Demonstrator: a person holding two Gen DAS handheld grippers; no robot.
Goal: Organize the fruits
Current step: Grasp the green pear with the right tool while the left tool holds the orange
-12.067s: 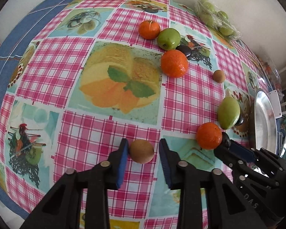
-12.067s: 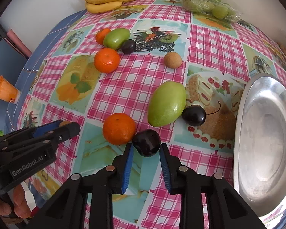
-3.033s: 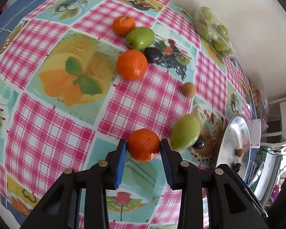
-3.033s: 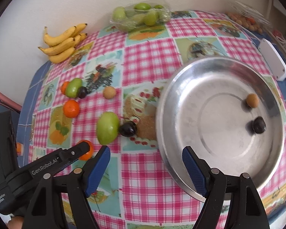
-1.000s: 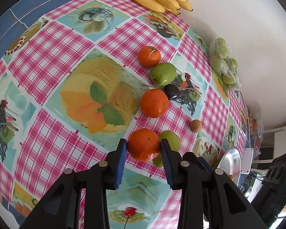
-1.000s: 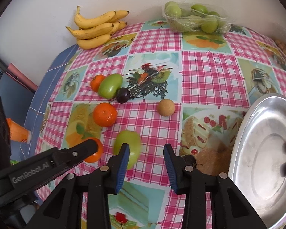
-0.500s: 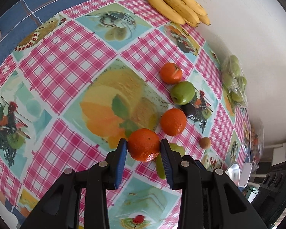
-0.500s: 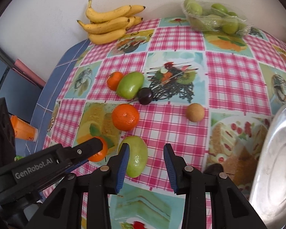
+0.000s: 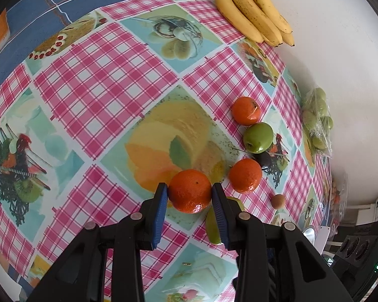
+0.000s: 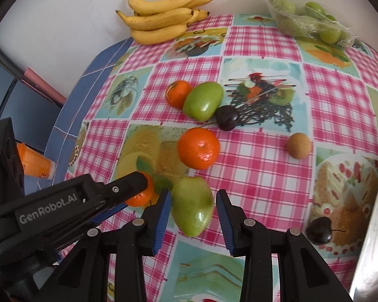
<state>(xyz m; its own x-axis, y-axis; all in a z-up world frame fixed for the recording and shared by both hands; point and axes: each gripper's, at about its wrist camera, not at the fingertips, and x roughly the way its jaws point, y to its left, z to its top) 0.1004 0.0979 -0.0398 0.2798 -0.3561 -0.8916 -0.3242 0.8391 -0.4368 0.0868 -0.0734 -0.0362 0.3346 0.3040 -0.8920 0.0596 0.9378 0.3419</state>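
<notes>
- While both hand-held tools are working side by side over the checked tablecloth (image 9: 93, 80), the left gripper (image 9: 189, 197) is clamping an orange (image 9: 189, 194) between its blue pads, the fruit filling the narrow gap from pad to pad.
- Just right of it, the right gripper (image 10: 192, 207) is straddling a green mango (image 10: 192, 205); its left pad is lying against the fruit's skin while a sliver of cloth is showing at the right pad, so whether the jaws are truly gripping cannot be told.
- Beyond the tools, more fruit is waiting on the cloth: a second orange (image 10: 198, 148), a third orange (image 10: 178, 93) touching a green fruit (image 10: 203, 101), a dark plum (image 10: 227, 117) and a small brown fruit (image 10: 298, 145).
- Against the wall, bananas (image 10: 161, 17) and a wrapped tray of green fruit (image 10: 310, 20) are lying untouched.
- At the far right, the rim of a metal bowl (image 10: 374, 226) is edging into the right wrist view, with another dark plum (image 10: 319, 230) sitting near it.
- By the look of it, the pick-up step is in hand for two fruits at once, with sorting barely begun.
- Next, the right jaws are likely needing to close firmly on the mango, then both fruits are calling for a carry rightward to the bowl, clear of the plum in the way.
</notes>
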